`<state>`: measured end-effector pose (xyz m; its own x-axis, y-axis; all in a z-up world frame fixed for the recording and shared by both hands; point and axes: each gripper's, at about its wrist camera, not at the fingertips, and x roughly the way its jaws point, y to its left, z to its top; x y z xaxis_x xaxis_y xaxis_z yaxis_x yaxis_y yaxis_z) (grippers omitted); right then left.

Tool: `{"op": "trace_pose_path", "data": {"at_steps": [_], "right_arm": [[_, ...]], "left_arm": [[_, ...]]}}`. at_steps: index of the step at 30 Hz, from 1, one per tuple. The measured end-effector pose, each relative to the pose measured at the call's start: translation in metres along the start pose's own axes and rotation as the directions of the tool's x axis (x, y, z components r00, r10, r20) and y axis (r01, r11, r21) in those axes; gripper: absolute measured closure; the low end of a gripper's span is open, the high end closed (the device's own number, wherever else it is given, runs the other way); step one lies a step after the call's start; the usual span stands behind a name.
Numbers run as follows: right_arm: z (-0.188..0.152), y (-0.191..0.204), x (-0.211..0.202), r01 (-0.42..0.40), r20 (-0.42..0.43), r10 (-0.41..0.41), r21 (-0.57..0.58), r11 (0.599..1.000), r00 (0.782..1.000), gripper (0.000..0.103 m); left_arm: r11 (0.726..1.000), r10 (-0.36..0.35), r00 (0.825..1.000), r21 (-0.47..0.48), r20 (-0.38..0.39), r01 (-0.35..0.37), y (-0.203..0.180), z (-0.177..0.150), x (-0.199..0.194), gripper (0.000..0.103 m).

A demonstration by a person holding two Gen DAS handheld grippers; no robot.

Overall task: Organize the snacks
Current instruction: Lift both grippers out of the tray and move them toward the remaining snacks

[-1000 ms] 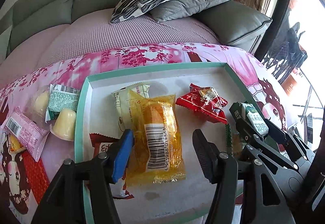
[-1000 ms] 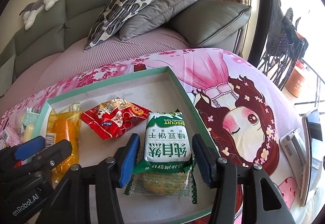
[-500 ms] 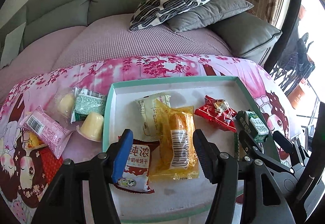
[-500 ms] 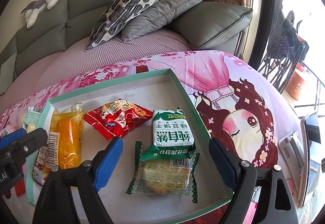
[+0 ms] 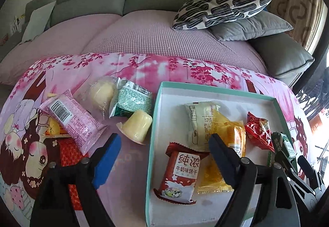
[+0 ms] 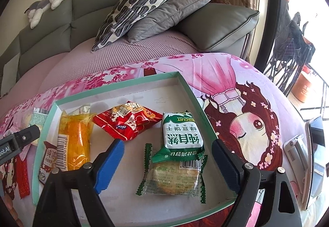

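Observation:
A teal-rimmed white tray (image 5: 153,124) (image 6: 186,83) holds a yellow pack (image 5: 228,144) (image 6: 75,140), a red-white biscuit pack (image 5: 182,171), a cream pack (image 5: 200,122), a red pack (image 6: 127,122) and two green packs (image 6: 182,136). Loose snacks lie left of the tray: a pink pack (image 5: 72,120), a jelly cup (image 5: 136,127), a green-white pack (image 5: 130,101) and a round bun (image 5: 101,91). My left gripper (image 5: 164,163) is open and empty over the tray's left rim. My right gripper (image 6: 167,165) is open and empty above the green packs.
The tray sits on a pink cartoon cloth (image 5: 127,70) over a table in front of a grey sofa (image 5: 144,0) with pillows (image 6: 135,7). A phone on a stand (image 6: 316,157) lies at the right. A red pack (image 5: 71,148) lies at the left front.
My left gripper has swung left from over the yellow pack to the tray's left rim. My right gripper has opened, let go of the green pack and drawn back a little.

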<state>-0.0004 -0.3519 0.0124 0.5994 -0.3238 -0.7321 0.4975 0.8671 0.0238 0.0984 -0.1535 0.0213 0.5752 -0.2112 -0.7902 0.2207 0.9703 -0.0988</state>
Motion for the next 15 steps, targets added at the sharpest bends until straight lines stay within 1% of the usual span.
{"op": "trace_pose_path", "data": {"at_steps": [6,9,10,11,12,13,15], "right_arm": [[0.001,0.009,-0.002,-0.021,0.002,0.021,-0.019,1.0,1.0,0.013],[0.0,0.011,-0.001,-0.028,0.0,0.028,-0.026,0.999,1.0,0.012],[0.0,0.012,-0.001,-0.031,-0.001,0.031,-0.031,0.999,1.0,0.01],[0.0,0.013,-0.001,-0.032,-0.001,0.032,-0.035,0.999,0.999,0.001],[0.0,0.013,-0.001,-0.031,0.002,0.031,-0.039,0.999,1.0,0.0],[0.0,0.013,-0.001,-0.032,0.001,0.032,-0.043,0.999,0.999,0.0],[0.0,0.013,0.0,-0.037,-0.002,0.037,-0.044,0.998,0.999,0.0]], "left_arm": [[0.999,0.025,1.0,-0.027,-0.016,-0.026,0.007,-0.001,0.007,0.016],[0.999,0.041,0.999,-0.032,-0.008,-0.042,0.008,-0.003,0.008,0.015],[0.998,0.048,0.999,-0.033,-0.005,-0.048,0.008,-0.003,0.009,0.013],[0.998,0.057,0.998,-0.033,-0.004,-0.057,0.009,-0.003,0.009,0.01],[0.997,0.067,0.998,-0.031,-0.007,-0.067,0.009,-0.003,0.011,0.003],[0.997,0.075,0.997,-0.03,-0.007,-0.075,0.01,-0.004,0.011,0.002],[0.996,0.085,0.996,-0.034,-0.007,-0.086,0.011,-0.005,0.012,0.002]]}}
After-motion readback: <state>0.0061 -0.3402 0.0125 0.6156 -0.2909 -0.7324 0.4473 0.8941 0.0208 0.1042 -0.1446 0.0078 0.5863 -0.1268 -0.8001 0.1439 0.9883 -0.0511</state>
